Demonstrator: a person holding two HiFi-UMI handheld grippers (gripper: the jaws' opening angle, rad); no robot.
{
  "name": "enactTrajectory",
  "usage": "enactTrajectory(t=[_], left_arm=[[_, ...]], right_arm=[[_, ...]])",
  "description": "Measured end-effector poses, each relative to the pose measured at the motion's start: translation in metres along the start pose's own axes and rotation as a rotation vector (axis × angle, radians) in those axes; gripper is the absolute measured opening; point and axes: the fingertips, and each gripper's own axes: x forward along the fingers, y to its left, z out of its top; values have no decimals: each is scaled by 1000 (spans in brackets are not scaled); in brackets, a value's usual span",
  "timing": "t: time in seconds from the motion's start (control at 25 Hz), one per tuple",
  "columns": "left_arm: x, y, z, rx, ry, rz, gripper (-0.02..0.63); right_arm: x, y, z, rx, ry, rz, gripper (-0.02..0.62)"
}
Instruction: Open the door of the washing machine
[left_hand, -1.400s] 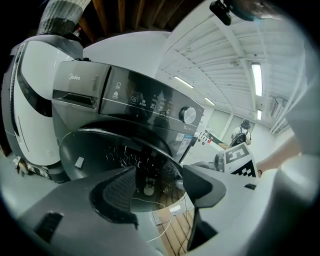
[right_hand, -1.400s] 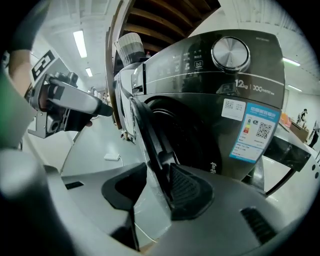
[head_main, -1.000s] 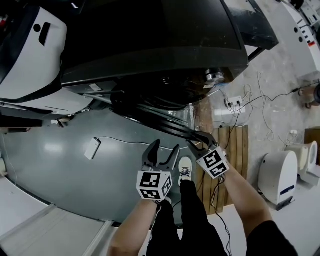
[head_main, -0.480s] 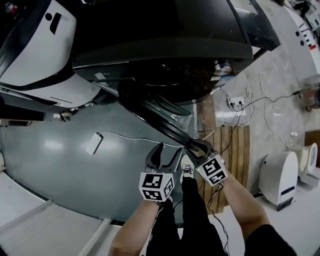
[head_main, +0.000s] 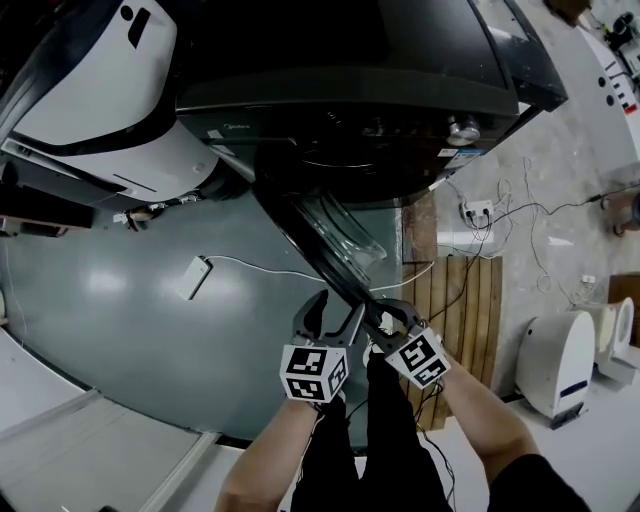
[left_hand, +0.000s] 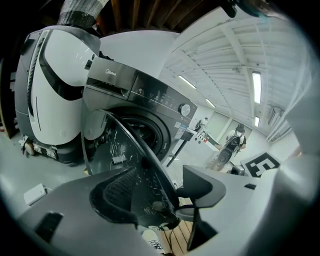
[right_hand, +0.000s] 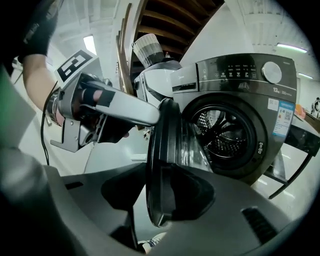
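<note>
The dark grey washing machine stands ahead with its round glass door swung far out toward me. My right gripper is at the door's outer rim. In the right gripper view the rim stands between the jaws of the right gripper, which have just been opening. One finger lies against the rim and a slit of floor shows at the other. My left gripper hangs open just left of the door's edge. In the left gripper view the door crosses in front of the left gripper, unheld.
A white appliance stands left of the washer. A small white box and its cable lie on the grey floor. A wooden pallet, a power strip with cords and a white unit are to the right.
The door has swung further out from the machine. Both grippers have drawn back toward me with it, and the right one has shifted left and lower along the rim.
</note>
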Motion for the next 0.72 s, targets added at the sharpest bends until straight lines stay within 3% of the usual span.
enactTrajectory(t=[0.2, 0.72], left_arm=[[-20, 17, -7, -6, 4, 25, 293], [-80, 74, -25, -57, -10, 124, 293]], right_arm=[[-2, 29, 14, 1, -38, 45, 181], [13, 54, 59, 77, -135, -8, 175]])
